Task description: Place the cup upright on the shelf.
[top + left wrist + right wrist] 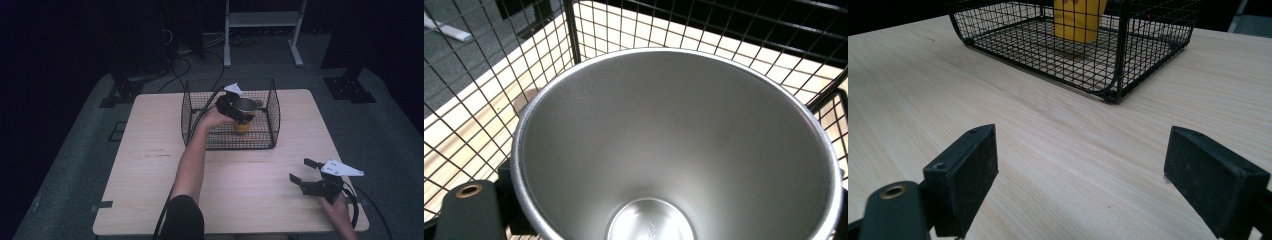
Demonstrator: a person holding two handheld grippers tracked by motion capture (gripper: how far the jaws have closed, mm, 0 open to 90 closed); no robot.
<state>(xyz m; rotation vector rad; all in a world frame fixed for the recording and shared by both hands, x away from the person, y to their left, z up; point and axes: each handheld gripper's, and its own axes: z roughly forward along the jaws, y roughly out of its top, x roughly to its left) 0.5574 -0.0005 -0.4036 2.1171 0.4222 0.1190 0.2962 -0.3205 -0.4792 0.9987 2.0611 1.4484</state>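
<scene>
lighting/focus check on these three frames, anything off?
High view: dim with dark surroundings, light pooled on the table; the left gripper at the cup in the basket reads small. Left gripper view: cup interior looms close with soft sheen. Right gripper view: bright wood, the near jaws slightly soft.

Dim room, grey floor (75,150), white shelf frame (262,20)
</scene>
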